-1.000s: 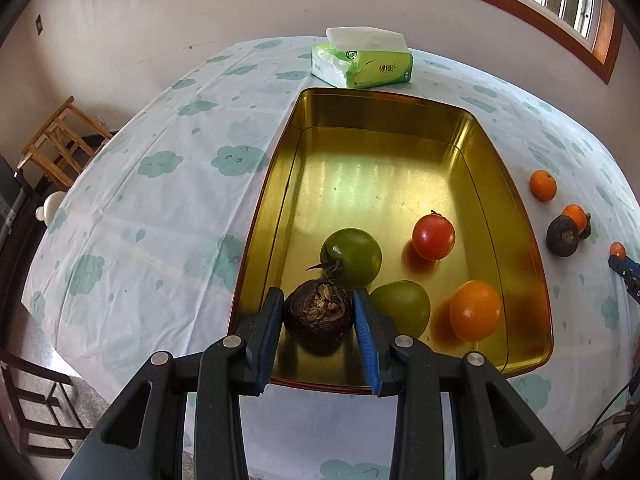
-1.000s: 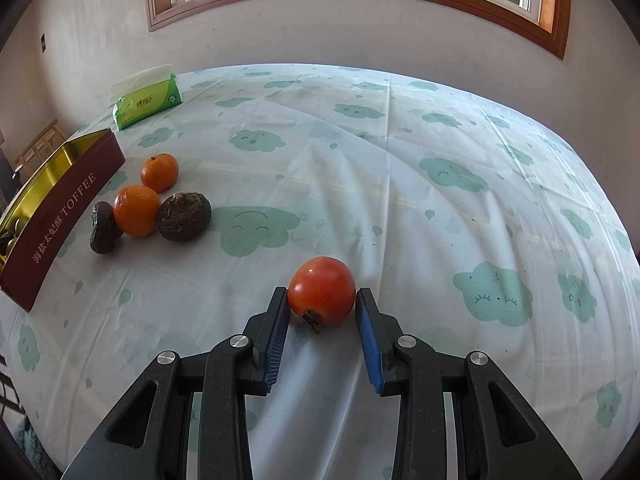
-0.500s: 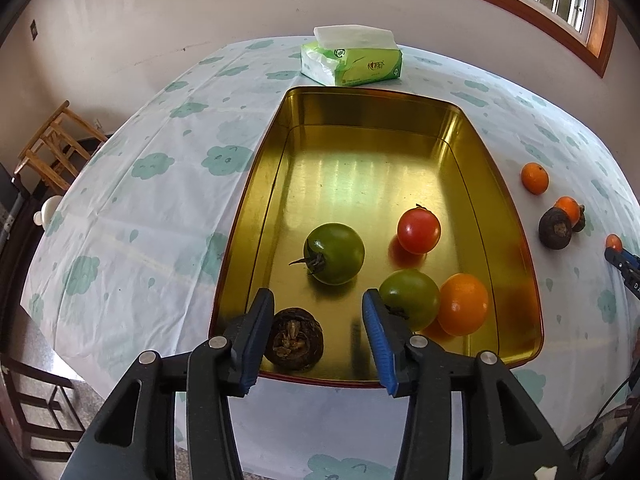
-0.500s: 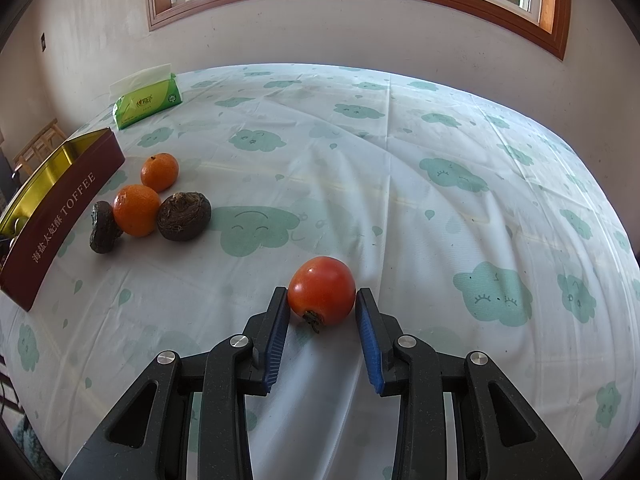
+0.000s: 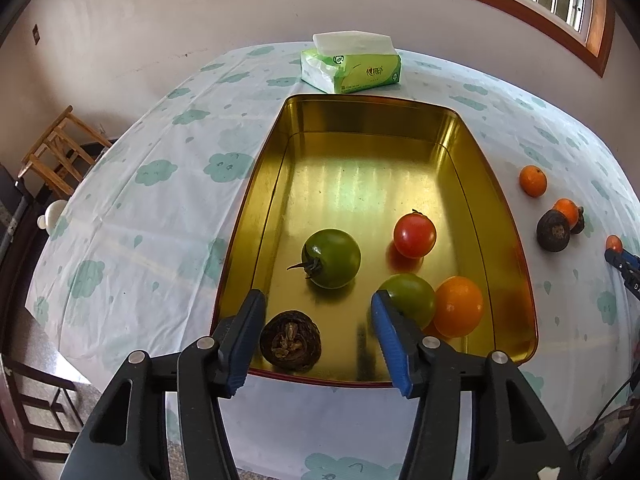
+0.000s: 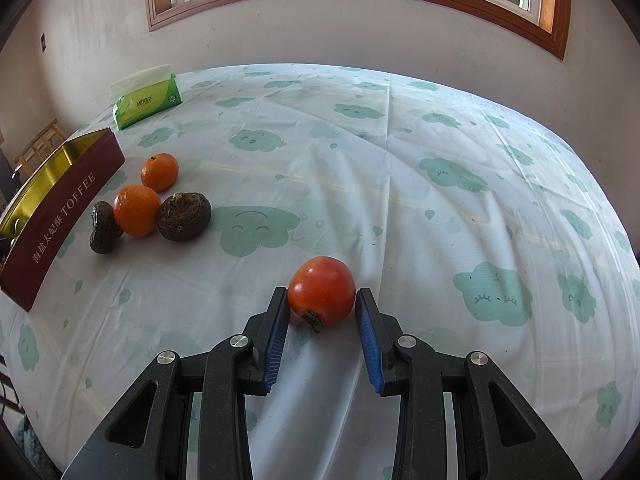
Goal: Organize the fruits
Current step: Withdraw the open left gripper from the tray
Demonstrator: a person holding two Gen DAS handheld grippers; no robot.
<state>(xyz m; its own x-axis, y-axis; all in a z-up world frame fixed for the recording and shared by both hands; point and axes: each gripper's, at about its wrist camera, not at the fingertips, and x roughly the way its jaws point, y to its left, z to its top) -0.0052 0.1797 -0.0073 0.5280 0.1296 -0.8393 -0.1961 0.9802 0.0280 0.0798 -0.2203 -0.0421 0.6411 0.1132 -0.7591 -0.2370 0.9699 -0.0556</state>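
In the left wrist view, a dark brown wrinkled fruit [image 5: 291, 346] lies on the floor of the gold tin [image 5: 360, 152], at its near left corner. My left gripper [image 5: 318, 298] hovers over it with its jaws opening; the fruit sits loose between them, close to the left finger. The tin also holds two green tomatoes [image 5: 332, 258], a red tomato [image 5: 415, 236] and an orange [image 5: 458, 312]. In the right wrist view my right gripper [image 6: 321, 300] is shut on a red tomato [image 6: 322, 291] resting on the tablecloth.
Two oranges [image 6: 159, 172] and two dark fruits [image 6: 184, 217] lie on the cloth beside the tin's maroon wall [image 6: 60, 216]. A green tissue pack [image 5: 350, 64] stands behind the tin. Wooden chairs [image 5: 56, 152] stand past the table's left edge.
My left gripper's jaws have spread apart and let go of the dark fruit, which now rests in the tin. The right gripper and its tomato have not moved.
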